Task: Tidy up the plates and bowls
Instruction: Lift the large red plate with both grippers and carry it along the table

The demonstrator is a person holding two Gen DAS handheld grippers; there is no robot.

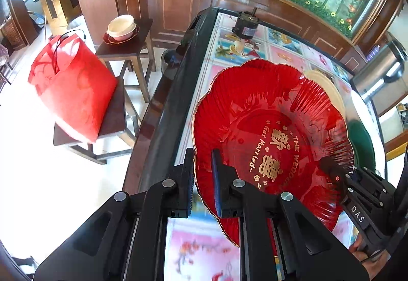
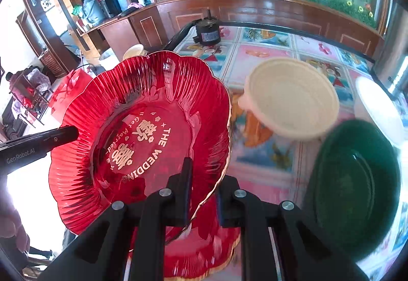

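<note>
A red scalloped plate [image 1: 267, 138] with gold wedding lettering is held tilted above the table by both grippers. My left gripper [image 1: 202, 179] is shut on its left rim. My right gripper [image 2: 202, 191] is shut on its right rim; the plate fills the left of the right wrist view [image 2: 142, 133]. A second red plate [image 2: 204, 250] lies on the table beneath it. A cream bowl [image 2: 293, 99], a dark green bowl [image 2: 357, 186] and a white dish [image 2: 377, 110] stand on the table to the right.
The table [image 1: 221, 46] has a floral cloth and a black rim. A small black motor [image 1: 246, 25] stands at its far end. To the left a stool holds a cream bowl on a red plate [image 1: 121, 28]; another holds a red bag [image 1: 74, 87]. A steel pot [image 1: 382, 71] stands far right.
</note>
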